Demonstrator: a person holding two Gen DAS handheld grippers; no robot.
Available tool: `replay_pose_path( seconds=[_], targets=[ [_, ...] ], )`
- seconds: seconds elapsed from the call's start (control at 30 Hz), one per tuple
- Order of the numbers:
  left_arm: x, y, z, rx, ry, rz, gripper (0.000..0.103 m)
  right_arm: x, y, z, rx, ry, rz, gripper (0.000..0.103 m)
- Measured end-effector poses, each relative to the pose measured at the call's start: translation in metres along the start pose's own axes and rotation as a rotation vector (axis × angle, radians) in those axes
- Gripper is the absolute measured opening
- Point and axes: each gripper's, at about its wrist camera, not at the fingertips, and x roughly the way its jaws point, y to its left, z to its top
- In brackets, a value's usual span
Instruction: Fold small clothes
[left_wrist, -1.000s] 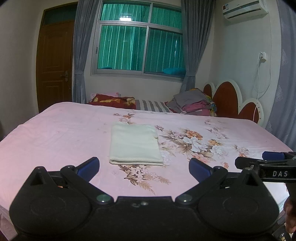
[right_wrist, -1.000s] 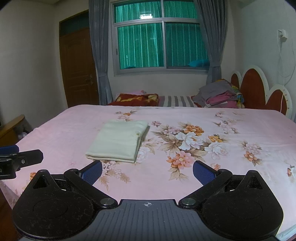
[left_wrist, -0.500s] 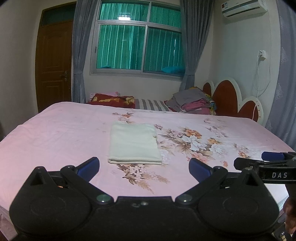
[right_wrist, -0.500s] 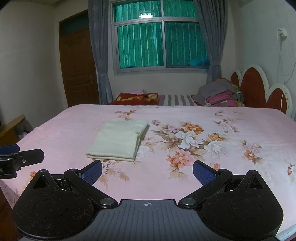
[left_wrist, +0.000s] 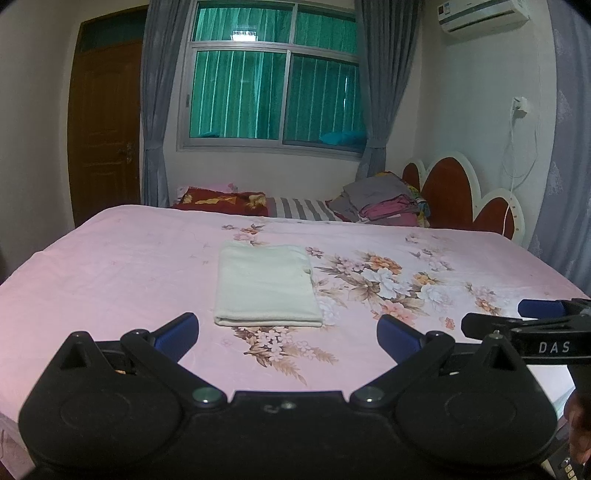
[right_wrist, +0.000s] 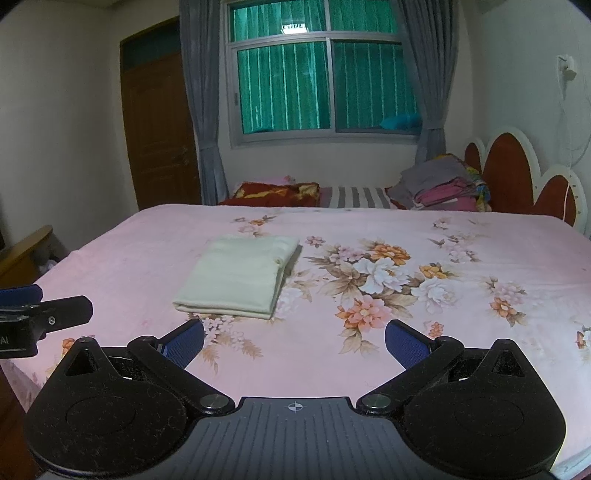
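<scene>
A wide bed (left_wrist: 110, 266) wears a pink sheet printed with flowers. At its far side lie a red patterned blanket (left_wrist: 221, 201) and a striped pillow (left_wrist: 303, 208), with a stack of folded bedding (left_wrist: 380, 203) beside the scalloped headboard (left_wrist: 447, 192). Behind are a green-curtained window (left_wrist: 273, 99), a brown door (left_wrist: 105, 129) and an air conditioner (left_wrist: 484, 16).

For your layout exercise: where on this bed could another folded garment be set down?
Bare sheet lies left of the cloth, out to the bed edge, and right of it over the flower print. The far side is crowded: pile and pillows.
</scene>
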Motion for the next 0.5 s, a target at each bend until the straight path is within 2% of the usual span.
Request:
replay_pose_path(
  seconds=[0.5],
  targets=[
    [0.0019, 0.0000, 0.0011, 0.006, -0.010, 0.022, 0.102, 0.0010, -0.0005, -0.0005, 0.002, -0.001, 0.005, 0.103]
  ],
)
